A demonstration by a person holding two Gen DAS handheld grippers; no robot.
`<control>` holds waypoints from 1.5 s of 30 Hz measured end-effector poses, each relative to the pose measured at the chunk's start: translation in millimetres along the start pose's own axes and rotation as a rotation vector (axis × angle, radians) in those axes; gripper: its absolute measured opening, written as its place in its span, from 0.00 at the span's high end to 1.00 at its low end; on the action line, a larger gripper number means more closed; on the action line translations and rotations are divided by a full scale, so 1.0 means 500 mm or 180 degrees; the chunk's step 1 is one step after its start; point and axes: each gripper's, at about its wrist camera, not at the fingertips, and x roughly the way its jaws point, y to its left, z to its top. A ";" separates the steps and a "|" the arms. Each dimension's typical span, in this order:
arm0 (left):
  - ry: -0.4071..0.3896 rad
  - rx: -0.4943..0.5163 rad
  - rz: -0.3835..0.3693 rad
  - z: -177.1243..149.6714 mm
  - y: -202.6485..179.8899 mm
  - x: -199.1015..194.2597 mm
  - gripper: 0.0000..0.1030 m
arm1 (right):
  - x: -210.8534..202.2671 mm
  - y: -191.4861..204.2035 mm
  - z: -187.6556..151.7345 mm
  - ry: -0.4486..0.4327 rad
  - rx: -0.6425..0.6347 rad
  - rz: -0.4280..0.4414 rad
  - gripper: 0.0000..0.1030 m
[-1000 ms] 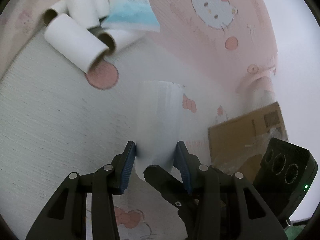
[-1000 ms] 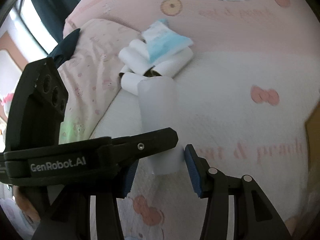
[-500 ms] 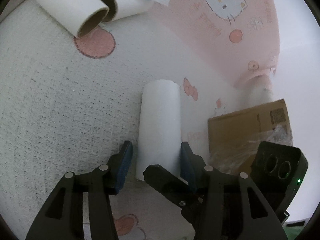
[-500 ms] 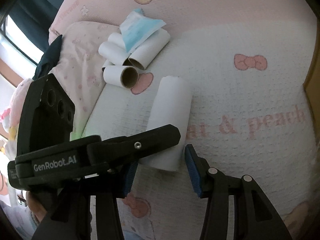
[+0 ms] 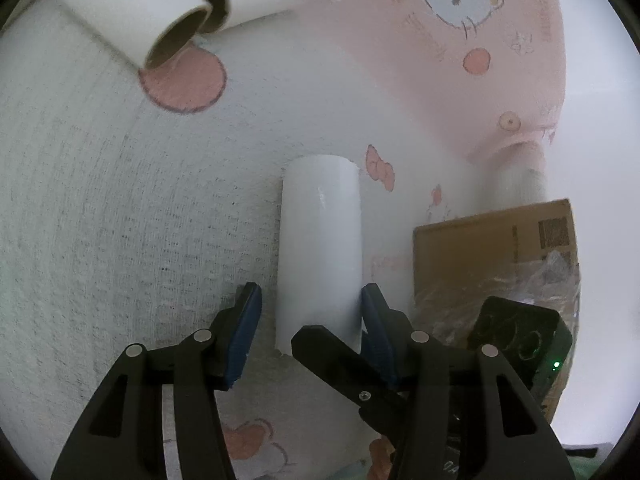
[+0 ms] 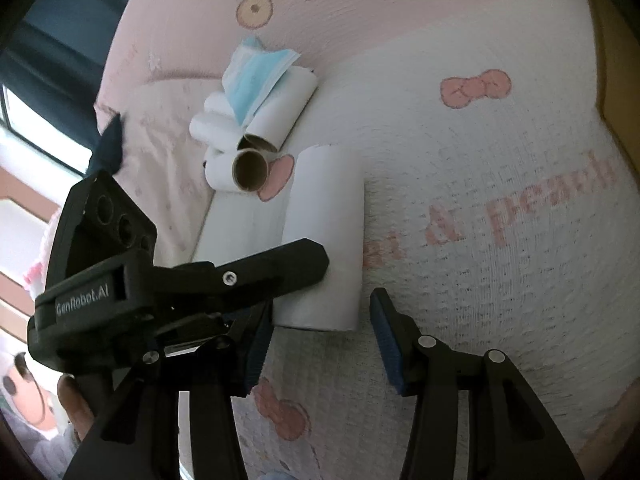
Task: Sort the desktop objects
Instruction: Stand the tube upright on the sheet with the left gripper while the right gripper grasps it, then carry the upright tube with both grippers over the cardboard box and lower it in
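Spread underneath, a white-and-pink blanket [image 6: 500,280] printed with bows, a cartoon cat face and pink lettering. Off at the right in the left wrist view, a brown cardboard box [image 5: 480,256] with crinkled clear plastic [image 5: 548,276] against it. Beyond the blanket's far edge, a bright window with a dark frame [image 6: 24,116].

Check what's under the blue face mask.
The face mask lies on top of a pile of white cardboard tubes; the open brown ends of two tubes show. How many tubes lie beneath it is hidden by the mask.
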 end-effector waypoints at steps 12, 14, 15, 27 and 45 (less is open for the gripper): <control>-0.0099 0.0155 0.0056 0.065 -0.028 -0.018 0.46 | 0.000 0.040 0.038 0.0104 -0.0108 -0.0328 0.49; -0.0076 0.0134 0.0039 0.075 -0.029 -0.013 0.46 | -0.007 0.050 0.051 0.0090 -0.0210 -0.0389 0.49; -0.0043 0.0127 0.0030 0.082 -0.029 -0.009 0.46 | -0.007 0.052 0.056 0.0103 -0.0245 -0.0422 0.49; 0.0140 0.0106 0.0067 0.073 -0.033 0.030 0.54 | 0.029 0.070 0.063 0.0309 -0.0471 -0.0628 0.52; -0.0516 0.1157 -0.0195 0.016 -0.217 -0.104 0.54 | -0.127 0.136 0.080 -0.0136 -0.0665 -0.0651 0.62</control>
